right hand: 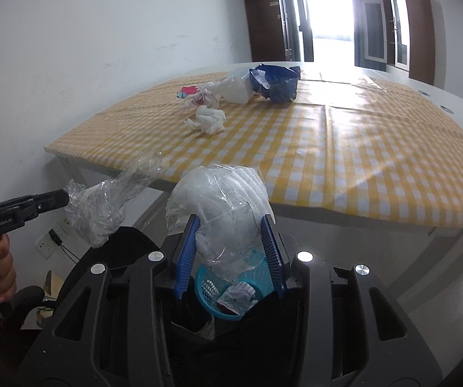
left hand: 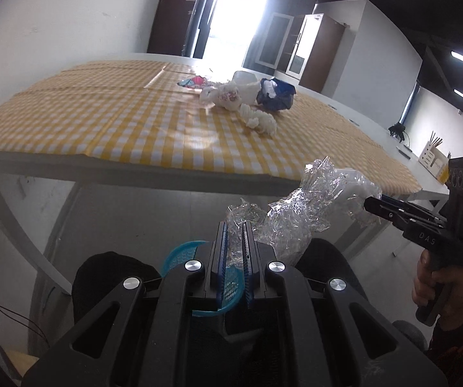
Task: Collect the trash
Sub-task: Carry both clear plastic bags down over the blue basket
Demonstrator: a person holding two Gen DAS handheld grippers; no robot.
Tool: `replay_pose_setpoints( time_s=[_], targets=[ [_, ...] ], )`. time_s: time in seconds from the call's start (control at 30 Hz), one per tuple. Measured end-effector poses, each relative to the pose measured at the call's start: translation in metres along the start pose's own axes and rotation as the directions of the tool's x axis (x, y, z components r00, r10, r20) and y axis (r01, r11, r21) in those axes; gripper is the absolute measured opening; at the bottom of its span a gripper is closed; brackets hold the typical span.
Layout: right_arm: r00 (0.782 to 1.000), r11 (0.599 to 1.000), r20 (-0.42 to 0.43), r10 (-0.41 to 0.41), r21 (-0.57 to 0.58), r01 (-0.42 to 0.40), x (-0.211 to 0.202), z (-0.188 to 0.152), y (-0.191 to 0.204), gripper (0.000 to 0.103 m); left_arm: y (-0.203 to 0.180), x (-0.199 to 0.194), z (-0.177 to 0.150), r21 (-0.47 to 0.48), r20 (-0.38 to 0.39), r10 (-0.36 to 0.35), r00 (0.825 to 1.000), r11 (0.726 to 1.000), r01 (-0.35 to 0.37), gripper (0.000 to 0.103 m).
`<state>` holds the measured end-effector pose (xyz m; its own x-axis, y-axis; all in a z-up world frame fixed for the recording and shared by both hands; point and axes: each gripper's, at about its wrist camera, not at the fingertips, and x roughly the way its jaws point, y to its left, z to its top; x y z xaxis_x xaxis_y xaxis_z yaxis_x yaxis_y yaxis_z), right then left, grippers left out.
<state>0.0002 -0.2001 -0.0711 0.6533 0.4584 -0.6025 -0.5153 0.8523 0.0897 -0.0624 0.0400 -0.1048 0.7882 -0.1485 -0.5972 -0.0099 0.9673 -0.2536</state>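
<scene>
Below the checked table (right hand: 360, 161), both claws pinch clear wrap (right hand: 102, 206).

Both wrist views look forward and slightly down from just off the near edge of the checked counter (left hand: 102, 122), sharing the litter across mid-frame and the bright doorway (right hand: 328, 9) at top.

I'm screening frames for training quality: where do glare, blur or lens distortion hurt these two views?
Left wrist view: the doorway is blown out and washes the far tablecloth; the checks look smeared and the table edge bows. Right wrist view: the same backlight glares across the cloth's right half; walls curve, corners go dark.
</scene>
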Motion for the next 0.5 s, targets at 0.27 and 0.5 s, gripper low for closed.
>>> replay_pose_setpoints(
  time_s=[0.27,0.5],
  targets=[
    [0.994,1.000,-0.109,0.020,-0.015,-0.022,0.022,-0.038,0.013,0.037,0.016,0.031,-0.036,-0.018,-0.124,0.019,0.992,1.000,-0.022,0.008],
    [0.980,1.000,-0.199,0.011,0.004,-0.010,0.067,-0.055,0.010,0.037,0.030,0.066,-0.046,-0.047,-0.197,0.026,0.980,0.998,-0.036,0.008]
  ],
)
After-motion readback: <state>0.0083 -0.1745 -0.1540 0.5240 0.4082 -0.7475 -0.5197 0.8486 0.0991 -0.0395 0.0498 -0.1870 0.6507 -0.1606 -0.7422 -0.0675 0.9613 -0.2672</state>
